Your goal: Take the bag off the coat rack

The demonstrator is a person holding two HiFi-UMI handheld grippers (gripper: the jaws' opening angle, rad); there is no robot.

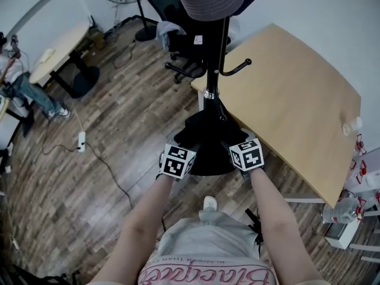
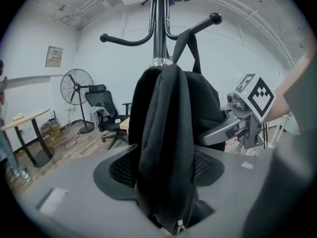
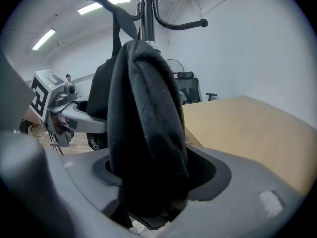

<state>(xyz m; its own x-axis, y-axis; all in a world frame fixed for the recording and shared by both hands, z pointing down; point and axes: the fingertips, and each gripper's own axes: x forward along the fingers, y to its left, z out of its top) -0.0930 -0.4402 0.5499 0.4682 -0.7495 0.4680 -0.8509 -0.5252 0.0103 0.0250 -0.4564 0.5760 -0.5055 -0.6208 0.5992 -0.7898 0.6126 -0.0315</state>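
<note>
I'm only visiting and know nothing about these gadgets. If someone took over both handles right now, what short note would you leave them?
Left gripper: closed on the left side of the bag.
Right gripper: closed on its right side.
Bag: hangs by its strap from a hook of the coat rack, beside the table.
Done: both grips look taken.
Left: lift until the strap clears the hook, then bring the bag away.
</note>
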